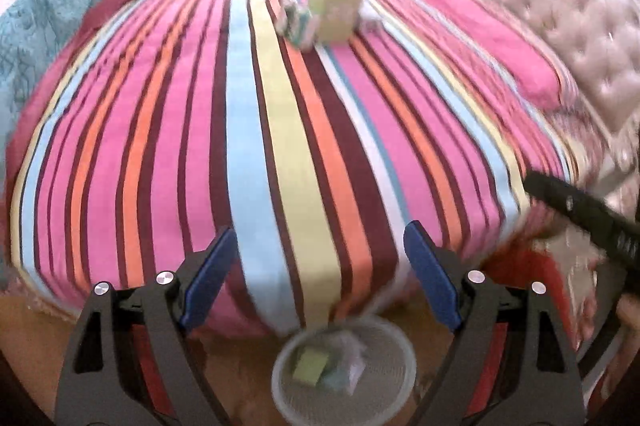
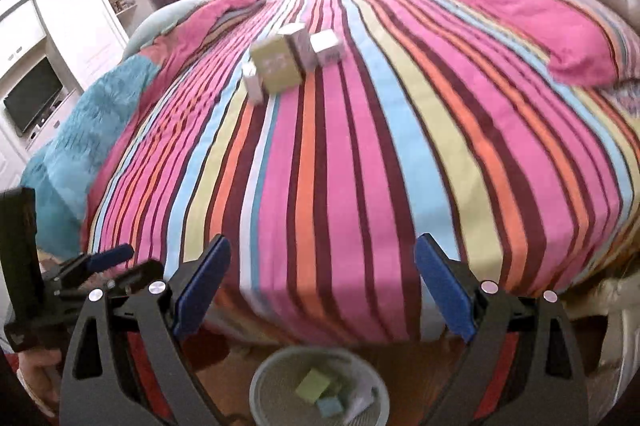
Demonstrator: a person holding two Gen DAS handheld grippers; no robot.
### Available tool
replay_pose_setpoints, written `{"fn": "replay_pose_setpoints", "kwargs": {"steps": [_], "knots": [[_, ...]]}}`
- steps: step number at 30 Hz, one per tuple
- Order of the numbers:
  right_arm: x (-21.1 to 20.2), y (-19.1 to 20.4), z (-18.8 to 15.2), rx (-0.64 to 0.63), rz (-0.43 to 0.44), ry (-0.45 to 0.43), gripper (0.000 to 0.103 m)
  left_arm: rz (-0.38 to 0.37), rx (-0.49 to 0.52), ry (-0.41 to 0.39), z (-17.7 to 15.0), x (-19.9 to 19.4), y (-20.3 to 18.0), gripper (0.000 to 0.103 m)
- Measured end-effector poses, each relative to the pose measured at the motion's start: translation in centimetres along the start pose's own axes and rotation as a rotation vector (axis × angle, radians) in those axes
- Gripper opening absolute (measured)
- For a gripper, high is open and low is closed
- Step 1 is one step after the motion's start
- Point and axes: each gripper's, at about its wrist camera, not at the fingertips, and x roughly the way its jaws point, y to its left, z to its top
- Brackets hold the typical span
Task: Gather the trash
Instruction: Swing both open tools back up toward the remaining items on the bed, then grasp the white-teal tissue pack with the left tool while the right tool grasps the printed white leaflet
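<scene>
Tools first: the left tool and right tool are both spread wide with nothing between the blue pads, not touching anything. Right under them on the floor sits the mesh wastebasket, already holding a green box and a few other scraps. Farther out, on the striped bed, a cluster of small boxes stands near the middle, well apart from both tools.

Boxes, left view, 12 o'clock: motion-blurred, print unreadable, count unclear. Bin, 6 o'clock: lower rim cut by picture edge, contents smeared. Right gripper body, 3 o'clock: partly out of picture. Bin, right view: base cut off.
</scene>
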Motion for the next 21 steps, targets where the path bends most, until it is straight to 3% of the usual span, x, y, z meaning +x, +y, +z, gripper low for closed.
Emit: {"fn": "replay_pose_setpoints", "kwargs": {"steps": [6,13,21], "knots": [[2.5,-0.8,3.8,0.038,-0.012,-0.022,0.088,0.052,-0.037,-0.070,5.8,3.0,0.1,0.083],[6.1,-1.0,8.1,-0.009,-0.034,-0.045,0.088,0.106,-0.046,-0.109,9.9,7.7,0.4,0.083],[10.5,-1.9,11.4,-0.036,-0.070,-0.027,0.088,0.079,-0.081,-0.150,13.7,11.7,0.4,0.083]]}}
